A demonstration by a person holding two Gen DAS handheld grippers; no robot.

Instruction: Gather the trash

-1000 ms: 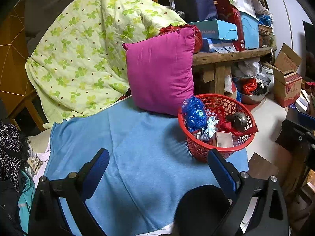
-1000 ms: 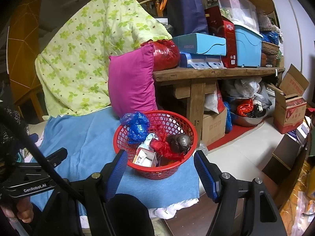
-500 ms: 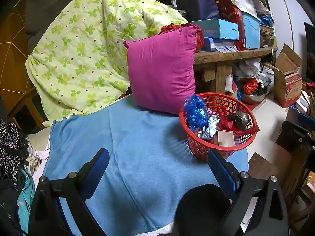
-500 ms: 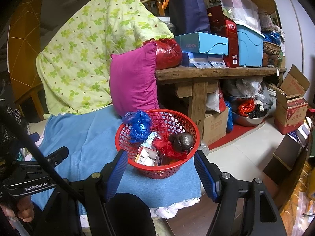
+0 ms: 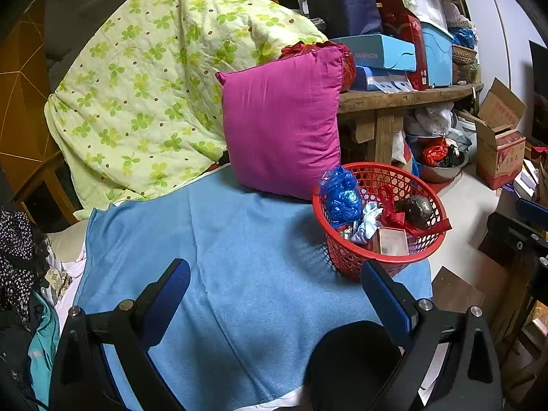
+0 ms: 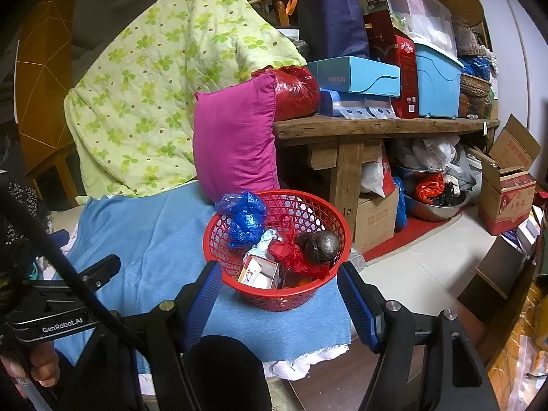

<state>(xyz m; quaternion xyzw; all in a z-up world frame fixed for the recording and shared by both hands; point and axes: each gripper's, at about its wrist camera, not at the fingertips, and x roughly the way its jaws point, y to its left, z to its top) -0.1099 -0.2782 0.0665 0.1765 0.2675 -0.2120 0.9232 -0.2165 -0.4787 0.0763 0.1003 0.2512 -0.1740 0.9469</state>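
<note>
A red mesh basket (image 5: 346, 260) (image 6: 274, 299) stands on the blue cloth (image 5: 205, 257) (image 6: 154, 239) near its right edge. It holds a crumpled blue bag (image 5: 340, 197) (image 6: 245, 217), a white wrapper (image 5: 368, 221), a small white box (image 6: 258, 272), red plastic (image 6: 294, 257) and a dark ball (image 5: 416, 207) (image 6: 318, 245). My left gripper (image 5: 274, 282) is open and empty above the cloth, left of the basket. My right gripper (image 6: 279, 287) is open and empty, close over the basket's near rim.
A magenta pillow (image 5: 281, 123) (image 6: 236, 144) and a green flowered quilt (image 5: 147, 92) stand behind the cloth. A wooden bench (image 6: 376, 126) loaded with boxes is at the right, with a steel bowl (image 6: 435, 205) and cardboard boxes (image 6: 507, 191) on the floor. Clothes (image 5: 17, 263) lie at the left.
Both views have drifted slightly; the basket sits a little closer in the right wrist view. Both grippers stay open and empty.
</note>
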